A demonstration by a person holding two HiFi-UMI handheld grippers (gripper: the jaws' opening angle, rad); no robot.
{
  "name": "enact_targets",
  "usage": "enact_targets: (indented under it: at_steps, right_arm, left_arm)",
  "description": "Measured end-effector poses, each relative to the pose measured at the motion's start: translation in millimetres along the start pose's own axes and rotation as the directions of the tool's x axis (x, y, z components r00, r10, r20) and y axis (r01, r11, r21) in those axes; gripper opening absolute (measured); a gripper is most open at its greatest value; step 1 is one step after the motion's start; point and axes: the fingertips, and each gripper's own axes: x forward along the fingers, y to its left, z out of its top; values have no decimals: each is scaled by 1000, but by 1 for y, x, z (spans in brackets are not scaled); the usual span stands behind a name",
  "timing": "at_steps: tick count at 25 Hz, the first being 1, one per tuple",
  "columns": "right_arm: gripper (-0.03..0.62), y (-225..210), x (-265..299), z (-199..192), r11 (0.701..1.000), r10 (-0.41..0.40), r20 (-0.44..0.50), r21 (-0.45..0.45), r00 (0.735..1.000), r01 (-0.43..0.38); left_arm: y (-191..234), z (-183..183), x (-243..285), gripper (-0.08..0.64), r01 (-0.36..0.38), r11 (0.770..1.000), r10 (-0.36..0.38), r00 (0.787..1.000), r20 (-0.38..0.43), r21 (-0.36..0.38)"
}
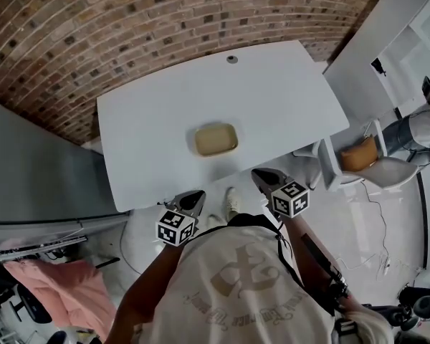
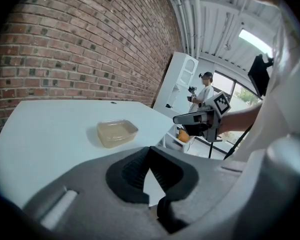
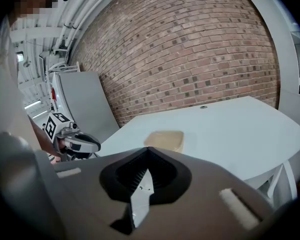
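The left claw [image 1: 196, 195] is closed, its 2 tips meeting in a point with nothing between them, as the left gripper view shows [image 2: 149, 152]. It hangs at the near edge of the white surface [image 1: 272, 92]. The right claw [image 1: 258, 173] is closed and empty too, tips pressed together [image 3: 148, 152], and it sits at the same near edge, off to the right. The 2 claws are well apart, both pointing across the surface.

Between their lines of aim, further in, rests a shallow tan tub [image 1: 216, 139] with rounded corners, apart from both claws and the only thing on the surface [image 2: 117, 133] [image 3: 164, 140]. Near the far edge is 1 small round hole [image 1: 232, 59]. Beyond that runs a brick wall [image 1: 129, 20]. To the right, off the surface, stands a white chair [image 1: 390, 172].
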Motion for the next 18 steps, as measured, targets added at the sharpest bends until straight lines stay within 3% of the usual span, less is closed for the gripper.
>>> enact_targets:
  at_steps: [8,18]
  right_arm:
    - [9,-28,20,20,999,33,3,3,999,-33]
    - [9,-68,43,26,996,81,-17,43,997,-81]
  left_arm:
    - [16,22,27,3,-20,999,21,999,-33,44]
    - [29,31,77,3,-13,991,31,990,-139,131]
